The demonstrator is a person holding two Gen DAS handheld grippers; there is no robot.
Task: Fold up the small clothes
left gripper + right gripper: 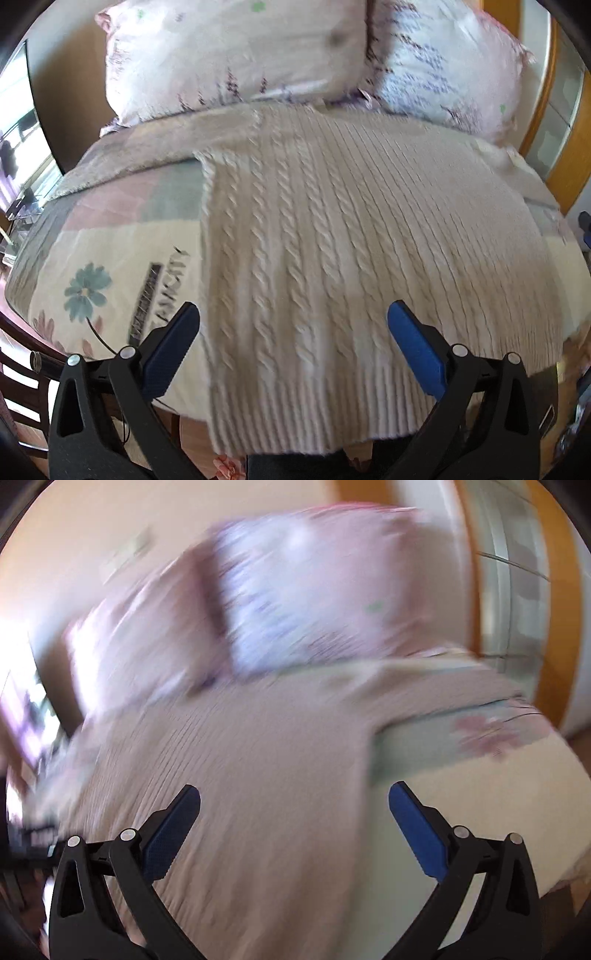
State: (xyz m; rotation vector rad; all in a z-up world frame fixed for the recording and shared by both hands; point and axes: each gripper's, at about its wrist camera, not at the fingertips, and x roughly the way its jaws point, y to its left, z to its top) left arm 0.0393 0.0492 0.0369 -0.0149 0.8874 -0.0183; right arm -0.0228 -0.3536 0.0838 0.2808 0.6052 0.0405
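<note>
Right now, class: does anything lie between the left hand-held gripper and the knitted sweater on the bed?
Nothing visible does. The left hand-held gripper is open above the cream cable-knit sweater, which lies spread on the bed cover, its near hem uncovered.

Pillows [236, 55] wall the far side beyond the sweater [332, 229].

My sweater [332, 229] is cream cable-knit wool, matt and ribbed; the bed [110, 258] cover is smooth printed cotton.
</note>
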